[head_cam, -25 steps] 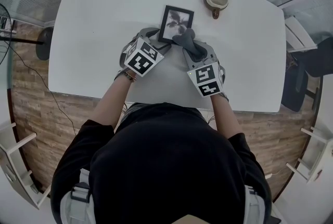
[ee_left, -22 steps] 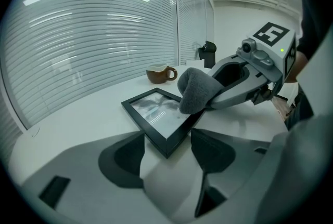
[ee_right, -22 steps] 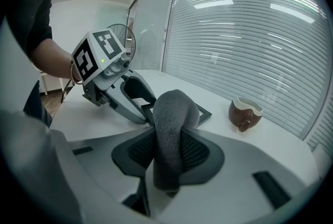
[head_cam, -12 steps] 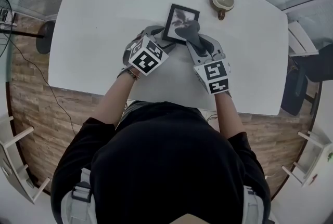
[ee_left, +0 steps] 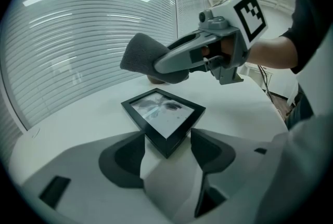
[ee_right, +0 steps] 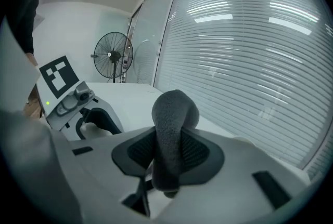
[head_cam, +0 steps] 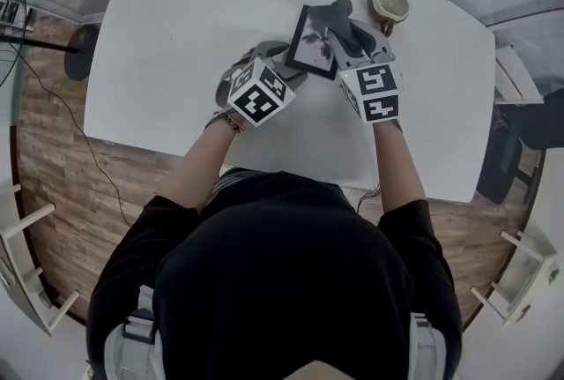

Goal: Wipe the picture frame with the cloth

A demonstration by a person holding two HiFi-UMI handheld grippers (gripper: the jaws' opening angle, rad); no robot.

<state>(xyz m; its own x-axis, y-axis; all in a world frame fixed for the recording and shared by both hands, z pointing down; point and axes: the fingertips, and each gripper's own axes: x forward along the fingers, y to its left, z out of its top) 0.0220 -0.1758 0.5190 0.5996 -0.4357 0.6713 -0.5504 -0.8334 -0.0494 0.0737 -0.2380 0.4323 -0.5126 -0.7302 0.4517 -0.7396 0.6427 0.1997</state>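
Centrally, the left gripper (ee_left: 166, 141) nips a corner of the picture frame (ee_left: 162, 113). The right gripper (ee_right: 167, 151), pinching the cloth (ee_right: 174, 111), hovers above. Wiping pressure could pivot the frame free.

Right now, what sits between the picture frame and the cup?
Head view: the right gripper, shut on the cloth, hangs between the picture frame and the cup.

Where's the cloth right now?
The cloth is clamped in the right gripper, hovering above the far right corner of the picture frame in the head view, near the cup.
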